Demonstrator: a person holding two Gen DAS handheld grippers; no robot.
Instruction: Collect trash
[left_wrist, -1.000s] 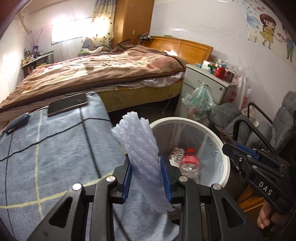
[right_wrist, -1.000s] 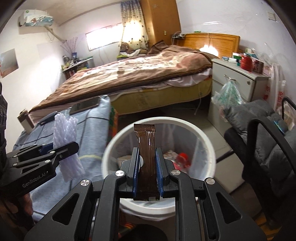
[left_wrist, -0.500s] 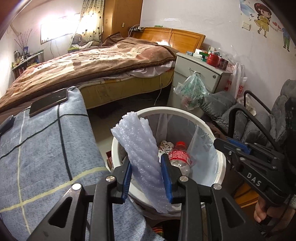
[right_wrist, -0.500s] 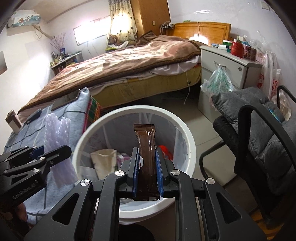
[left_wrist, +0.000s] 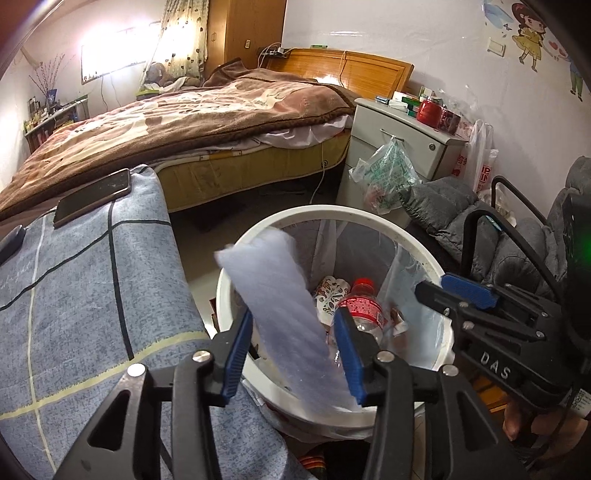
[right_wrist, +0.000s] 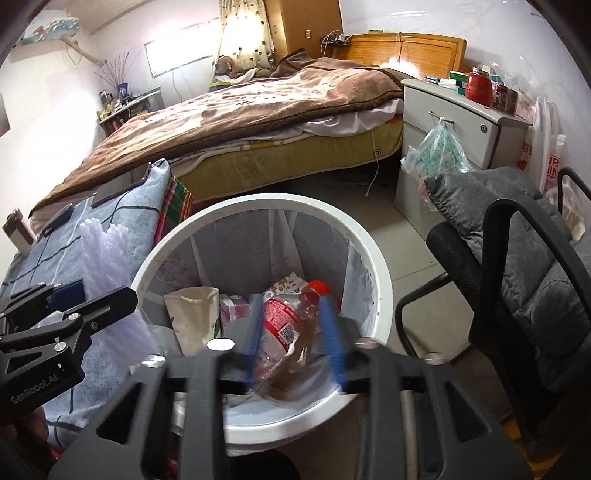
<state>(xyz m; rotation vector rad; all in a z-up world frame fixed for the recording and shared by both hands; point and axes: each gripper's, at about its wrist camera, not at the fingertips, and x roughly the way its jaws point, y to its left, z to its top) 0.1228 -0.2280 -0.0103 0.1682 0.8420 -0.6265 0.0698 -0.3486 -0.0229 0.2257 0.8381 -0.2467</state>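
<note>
- One white trash bin (left_wrist: 424, 254), lined with a clear bag, stands on the floor between a blue checked counter (left_wrist: 74, 295) and a grey padded chair (right_wrist: 535, 280).
- In the bin, counted: one plastic bottle (right_wrist: 284, 317) with a red cap and label, one beige paper bag (right_wrist: 192, 314), one patterned paper cup (left_wrist: 328, 295), one pink carton (right_wrist: 232, 306).
- Two tools are over the bin, one per hand.
- Left tool (left_wrist: 291, 354): its jaws have just been opening and now stand apart. One roll of white foam wrap (left_wrist: 280, 310) leans between them, blurred; the left pad stands clear of it, and contact at the right pad cannot be told. A second ago the pads pinched this roll over the counter edge; now it is above the bin's near rim.
- Right tool (right_wrist: 295, 336): its jaws have just been opening and stand wide, smeared by motion. One brown wrapper (right_wrist: 291, 362) shows as a blur low between them, free of both pads, over the bin's mouth. Half a second ago it stood upright, clamped between closed pads.
- On the counter: one dark phone (left_wrist: 92, 195) and one dark flat object at the left edge, too cut off to identify.
- One plastic bag (left_wrist: 388, 181) hangs on the nightstand (left_wrist: 406, 144) handle beside one bed (left_wrist: 184, 122).
</note>
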